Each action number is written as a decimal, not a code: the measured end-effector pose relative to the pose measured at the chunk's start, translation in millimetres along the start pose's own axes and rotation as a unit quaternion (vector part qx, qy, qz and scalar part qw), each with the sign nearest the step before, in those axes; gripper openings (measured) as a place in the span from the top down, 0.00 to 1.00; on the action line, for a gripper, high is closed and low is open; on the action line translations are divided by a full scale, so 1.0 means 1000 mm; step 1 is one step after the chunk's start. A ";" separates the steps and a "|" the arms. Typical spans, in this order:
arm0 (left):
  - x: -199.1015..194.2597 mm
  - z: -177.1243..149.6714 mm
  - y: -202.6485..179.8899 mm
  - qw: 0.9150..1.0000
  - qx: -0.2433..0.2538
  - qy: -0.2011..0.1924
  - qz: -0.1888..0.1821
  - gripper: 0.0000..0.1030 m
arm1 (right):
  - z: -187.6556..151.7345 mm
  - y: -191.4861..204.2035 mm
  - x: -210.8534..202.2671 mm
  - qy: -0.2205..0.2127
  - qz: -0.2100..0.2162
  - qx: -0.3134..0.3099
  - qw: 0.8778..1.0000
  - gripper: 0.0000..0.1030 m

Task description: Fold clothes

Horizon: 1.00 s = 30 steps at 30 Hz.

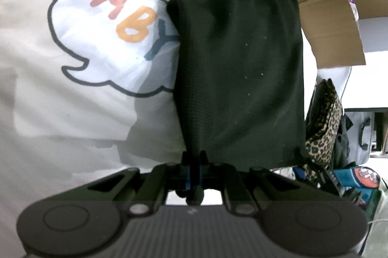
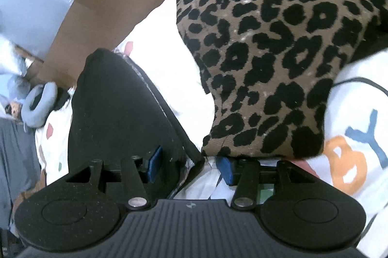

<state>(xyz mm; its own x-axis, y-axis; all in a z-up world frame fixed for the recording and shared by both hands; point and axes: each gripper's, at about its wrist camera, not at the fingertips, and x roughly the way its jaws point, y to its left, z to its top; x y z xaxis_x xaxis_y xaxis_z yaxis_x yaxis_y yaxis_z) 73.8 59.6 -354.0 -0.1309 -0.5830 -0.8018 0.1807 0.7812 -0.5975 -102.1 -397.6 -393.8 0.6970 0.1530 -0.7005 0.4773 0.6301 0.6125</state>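
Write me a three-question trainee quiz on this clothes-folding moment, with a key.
1. True or false: the left gripper is shut on the edge of the black garment.
2. Which word is printed in coloured letters on the white sheet? A. BABY B. MAMA C. LOVE
3. Fill in: the patterned garment ahead of the open right gripper has a ______ print.

Key: 1 true. 2 A. 3 leopard.
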 end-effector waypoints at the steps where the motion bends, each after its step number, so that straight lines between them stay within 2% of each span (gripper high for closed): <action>1: 0.002 0.000 -0.001 1.000 0.001 0.001 0.001 0.94 | 0.002 0.000 0.001 0.006 0.003 -0.002 1.000 0.46; 4: -0.010 -0.002 0.012 1.000 0.000 0.003 0.001 0.94 | 0.008 0.004 0.004 0.025 0.008 -0.011 1.000 0.48; 7: -0.004 -0.001 0.008 1.000 0.000 0.003 0.002 0.94 | 0.013 0.010 0.010 0.046 0.013 -0.018 0.999 0.49; 8: -0.006 -0.001 0.011 1.000 0.000 0.003 0.001 0.94 | 0.014 0.012 0.012 0.053 0.016 -0.022 0.998 0.53; 10: -0.011 -0.001 0.015 1.000 0.001 0.003 0.000 0.94 | 0.015 0.014 0.016 0.066 0.021 -0.023 0.997 0.71; 11: -0.012 -0.001 0.015 1.000 0.001 0.003 -0.001 0.94 | 0.017 0.014 0.019 0.072 0.022 -0.020 0.997 0.83; 13: -0.015 0.000 0.015 1.000 0.003 0.002 -0.004 0.94 | 0.018 0.016 0.019 0.076 0.027 -0.015 0.997 0.88; 15: -0.017 0.000 0.014 1.000 0.007 0.004 -0.005 0.94 | 0.019 0.018 0.014 0.076 0.034 -0.007 0.997 0.91; 18: -0.027 0.005 0.004 1.000 0.020 0.010 0.015 0.94 | 0.023 0.022 0.003 0.077 0.040 0.000 0.996 0.93; 23: -0.054 0.017 -0.016 0.999 0.047 0.001 0.024 0.94 | 0.024 0.035 -0.015 0.088 0.059 0.001 0.994 0.94; 30: -0.102 0.024 -0.017 0.998 0.057 -0.022 0.023 0.94 | 0.024 0.069 -0.036 0.104 0.090 -0.033 0.990 0.94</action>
<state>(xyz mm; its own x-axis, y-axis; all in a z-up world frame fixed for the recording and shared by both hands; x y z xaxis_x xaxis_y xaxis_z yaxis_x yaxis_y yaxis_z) 107.7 100.2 -262.3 -0.0770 -0.5580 -0.8263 0.2952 0.7788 -0.5534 -81.2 -378.0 -317.9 0.6391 0.4157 -0.6471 0.3158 0.6254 0.7136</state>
